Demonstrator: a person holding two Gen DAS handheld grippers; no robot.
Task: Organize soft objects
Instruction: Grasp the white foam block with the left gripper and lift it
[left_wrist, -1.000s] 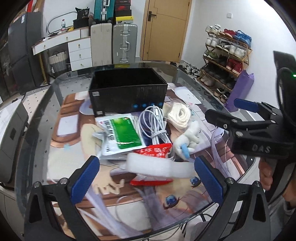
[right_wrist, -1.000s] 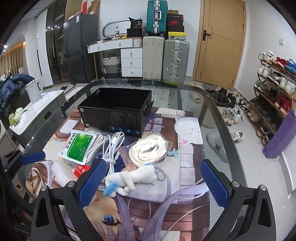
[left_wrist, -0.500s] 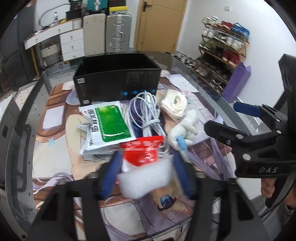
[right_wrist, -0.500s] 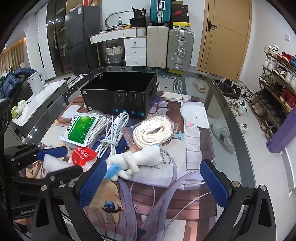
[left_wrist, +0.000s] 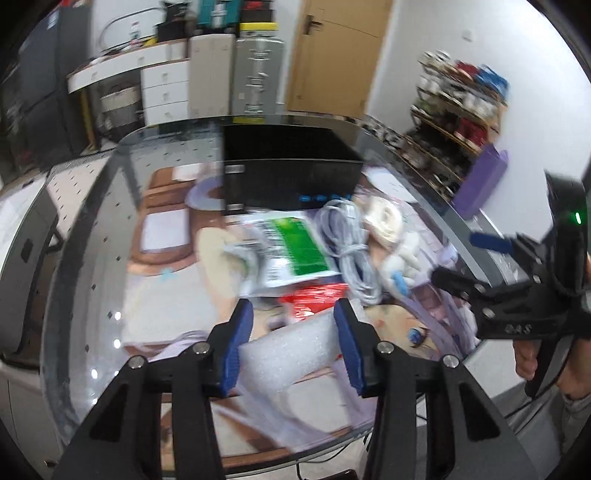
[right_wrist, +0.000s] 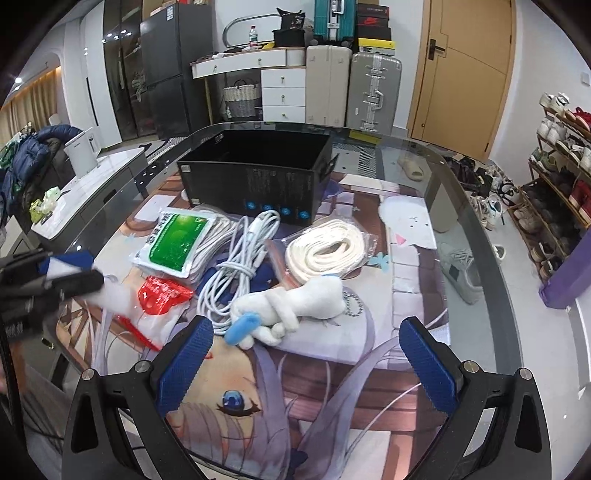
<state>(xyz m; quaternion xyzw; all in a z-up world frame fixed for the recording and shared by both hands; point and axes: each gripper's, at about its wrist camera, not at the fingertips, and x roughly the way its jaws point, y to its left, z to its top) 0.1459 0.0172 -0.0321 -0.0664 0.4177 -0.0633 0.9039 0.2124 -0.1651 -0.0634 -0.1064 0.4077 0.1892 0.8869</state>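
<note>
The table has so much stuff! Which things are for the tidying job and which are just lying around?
For the job: foam piece in left tongs, plush toy, white rope, cable bundle, green packet, black box.

Lying around: suitcases, shoe rack, kettle.

The left gripper (left_wrist: 293, 341), black with blue pads, has just been closing and now pinches a white block of foam padding (left_wrist: 291, 350) between its fingers, above the near edge of the glass-topped table (left_wrist: 85, 258). Beyond the foam lie a crumpled red plastic packet (left_wrist: 317, 301), a green-and-white sealed pouch (left_wrist: 295, 251), a bundled white cable (left_wrist: 347, 254), a coil of cream rope in a clear bag (left_wrist: 384, 221) and a small white plush toy with a blue tip (left_wrist: 400, 264). Behind them stands an open black rectangular box (left_wrist: 291, 177). At the right, the right gripper (left_wrist: 469, 262) hangs with its jaws apart, held by a hand (left_wrist: 528, 360). The picture is blurred.
</note>
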